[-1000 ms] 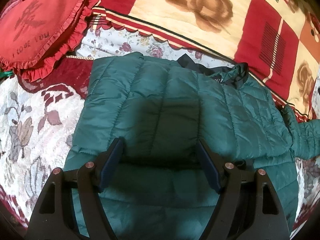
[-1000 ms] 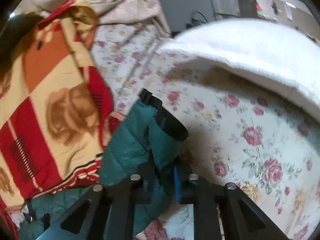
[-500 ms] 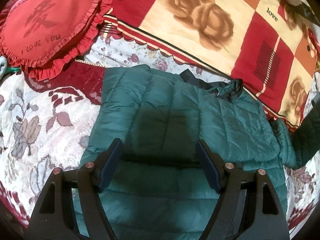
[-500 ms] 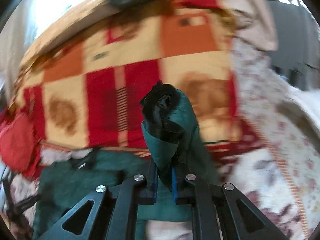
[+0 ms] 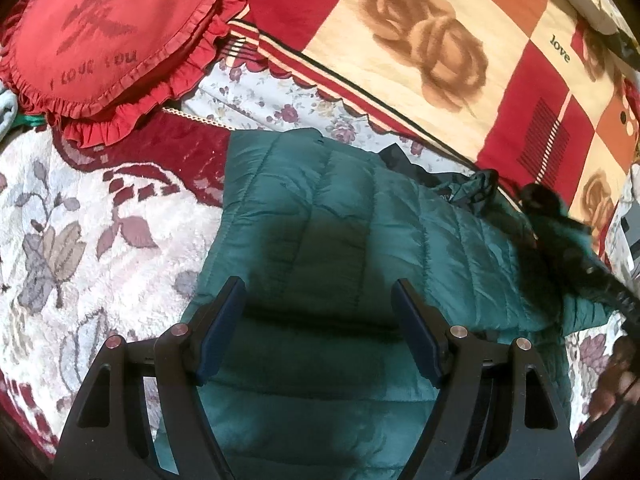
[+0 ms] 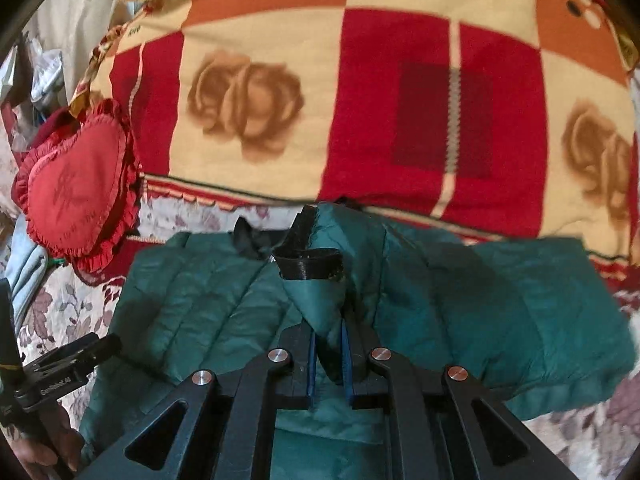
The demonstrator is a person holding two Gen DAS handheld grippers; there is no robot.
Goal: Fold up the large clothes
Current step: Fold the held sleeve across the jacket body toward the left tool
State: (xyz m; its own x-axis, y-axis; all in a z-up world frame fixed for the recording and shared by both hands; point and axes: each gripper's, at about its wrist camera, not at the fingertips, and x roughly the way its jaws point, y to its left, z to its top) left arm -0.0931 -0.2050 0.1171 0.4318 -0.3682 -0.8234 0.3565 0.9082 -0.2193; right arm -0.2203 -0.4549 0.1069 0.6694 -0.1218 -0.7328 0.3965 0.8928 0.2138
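The green quilted jacket (image 5: 360,248) lies spread on the floral bedcover (image 5: 88,216), collar toward twelve o'clock near the rose blanket (image 6: 360,92). The right gripper (image 6: 328,354) is clamped on the sleeve (image 6: 320,300), black cuff raised at twelve o'clock, seemingly to fold it over the body. The left gripper (image 5: 320,308) hangs above the jacket, fingers wide apart and empty, probably ready to pin it.

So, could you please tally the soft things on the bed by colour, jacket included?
Green: 1, the jacket, its sleeve held in the right gripper.
Red: 1, the heart cushion.
Red, cream and orange check: 1, the blanket.
Total: 3.
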